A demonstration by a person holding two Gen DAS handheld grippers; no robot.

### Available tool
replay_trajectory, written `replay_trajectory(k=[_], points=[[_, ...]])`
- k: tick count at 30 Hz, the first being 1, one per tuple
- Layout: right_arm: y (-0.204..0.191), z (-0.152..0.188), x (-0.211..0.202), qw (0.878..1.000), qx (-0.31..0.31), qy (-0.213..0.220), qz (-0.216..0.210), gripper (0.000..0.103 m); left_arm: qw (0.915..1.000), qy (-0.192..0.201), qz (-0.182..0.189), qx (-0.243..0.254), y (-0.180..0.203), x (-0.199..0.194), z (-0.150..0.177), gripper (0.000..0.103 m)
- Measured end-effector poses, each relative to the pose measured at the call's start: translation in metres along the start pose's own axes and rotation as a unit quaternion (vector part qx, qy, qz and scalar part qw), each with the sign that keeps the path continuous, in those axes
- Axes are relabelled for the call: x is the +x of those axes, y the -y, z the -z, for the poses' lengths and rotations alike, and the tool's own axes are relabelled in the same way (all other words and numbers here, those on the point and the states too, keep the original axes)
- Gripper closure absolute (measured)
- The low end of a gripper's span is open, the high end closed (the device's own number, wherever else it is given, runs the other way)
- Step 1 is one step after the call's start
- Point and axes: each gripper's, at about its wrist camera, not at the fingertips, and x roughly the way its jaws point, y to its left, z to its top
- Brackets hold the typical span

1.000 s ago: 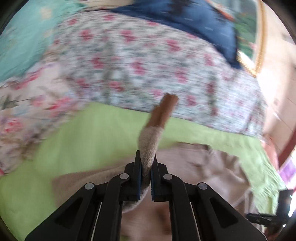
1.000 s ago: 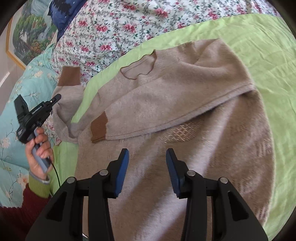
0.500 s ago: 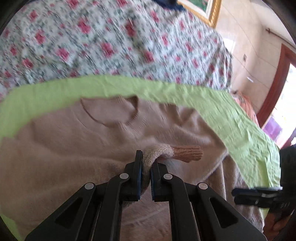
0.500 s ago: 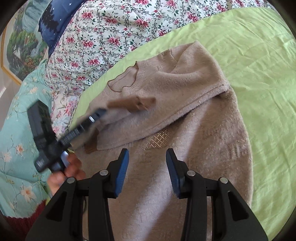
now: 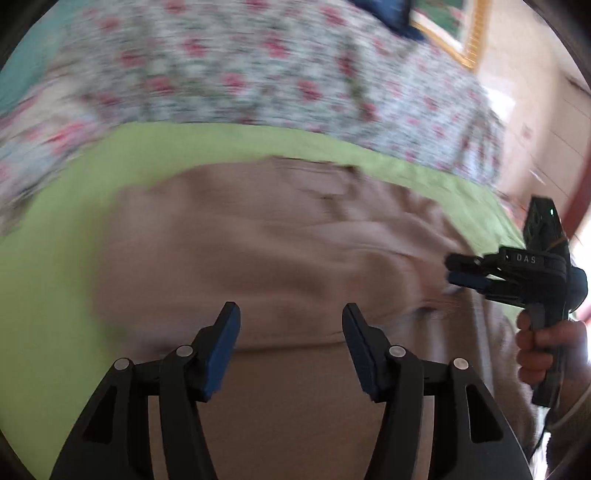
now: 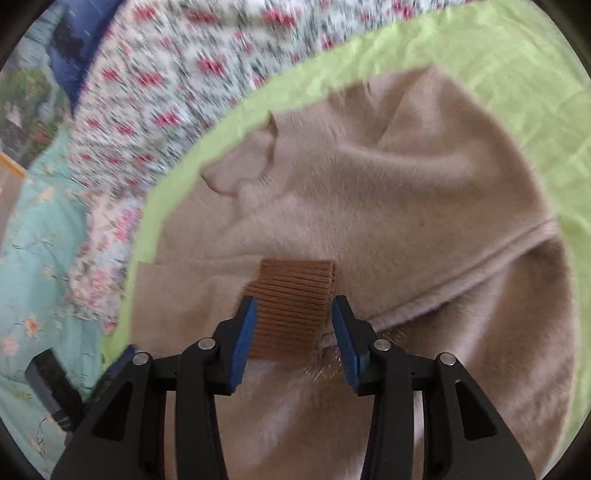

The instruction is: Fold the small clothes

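Beige sweater (image 6: 424,206) is lying soft and floppy; I'm hovering both grippers (image 5: 291,332) (image 6: 291,325) agape, empty, eyeing the ribbed cuff (image 6: 291,306).

Layout, both wrist views. Sweater (image 6: 424,206) lay flat on sheet (image 6: 517,66), which covered the bed's near part; quilt (image 6: 177,74) lay behind sheet, w/ pillow (image 6: 70,48) at far left corner & framed picture (image 5: 454,29) behind that. Neckline (image 6: 240,173) sat toward quilt side. Sleeve cuff (image 6: 291,310) rested on sweater body, betw. fingers of right gripper (image 6: 291,332). Left gripper (image 5: 290,347) was over sweater, left of right gripper (image 5: 480,277).
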Motion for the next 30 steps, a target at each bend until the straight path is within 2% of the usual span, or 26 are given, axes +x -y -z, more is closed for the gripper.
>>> replay_trajectory(k=[1, 3, 4, 5, 6, 10, 12, 14, 17, 20, 22, 26, 30], points=[[-0.002, 0.000, 0.013, 1.000, 0.000, -0.017, 0.001, 0.059, 0.9997, 0.001, -0.021, -0.014, -0.014, -0.004, 0.002, 0.045], [-0.005, 0.001, 0.024, 1.000, -0.001, -0.023, -0.002, 0.059, 0.9978, -0.009, -0.048, -0.046, -0.046, -0.006, 0.008, 0.045], [-0.011, 0.000, 0.027, 1.000, -0.015, -0.021, -0.006, 0.077, 0.9964, -0.019, -0.057, -0.060, -0.059, -0.003, 0.009, 0.045], [-0.015, -0.002, 0.027, 0.999, -0.022, -0.020, -0.014, 0.089, 0.9948, -0.030, -0.065, -0.073, -0.070, 0.000, 0.011, 0.045], [-0.022, -0.007, 0.022, 0.999, -0.028, -0.012, -0.031, 0.091, 0.9937, -0.037, -0.065, -0.082, -0.078, 0.003, 0.013, 0.046], [-0.047, -0.030, -0.027, 0.994, -0.062, 0.060, -0.061, 0.092, 0.9939, -0.049, -0.057, -0.080, -0.086, 0.014, 0.013, 0.046], [-0.049, -0.040, -0.058, 0.990, -0.068, 0.100, -0.072, 0.092, 0.9935, -0.049, -0.075, -0.069, -0.085, 0.022, 0.006, 0.046], [-0.041, -0.045, -0.077, 0.989, -0.069, 0.123, -0.051, 0.092, 0.9903, -0.053, -0.110, -0.067, -0.088, 0.032, -0.004, 0.046], [-0.008, -0.040, -0.069, 0.993, -0.048, 0.110, -0.007, 0.092, 0.9843, -0.049, -0.144, -0.089, -0.098, 0.042, -0.015, 0.048], [0.018, -0.029, -0.044, 0.996, -0.029, 0.078, 0.025, 0.092, 0.9821, -0.051, -0.132, -0.124, -0.110, 0.043, -0.013, 0.048], [0.025, -0.027, -0.037, 0.996, -0.032, 0.072, 0.040, 0.092, 0.9824, -0.047, -0.137, -0.118, -0.106, 0.041, -0.009, 0.048], [0.030, -0.036, -0.052, 0.993, -0.031, 0.104, 0.045, 0.092, 0.9854, -0.050, -0.141, -0.081, -0.093, 0.038, -0.004, 0.052], [0.027, -0.033, -0.032, 0.992, -0.061, 0.070, 0.082, 0.092, 0.9826, -0.055, -0.128, -0.124, -0.106, 0.042, -0.006, 0.052]])
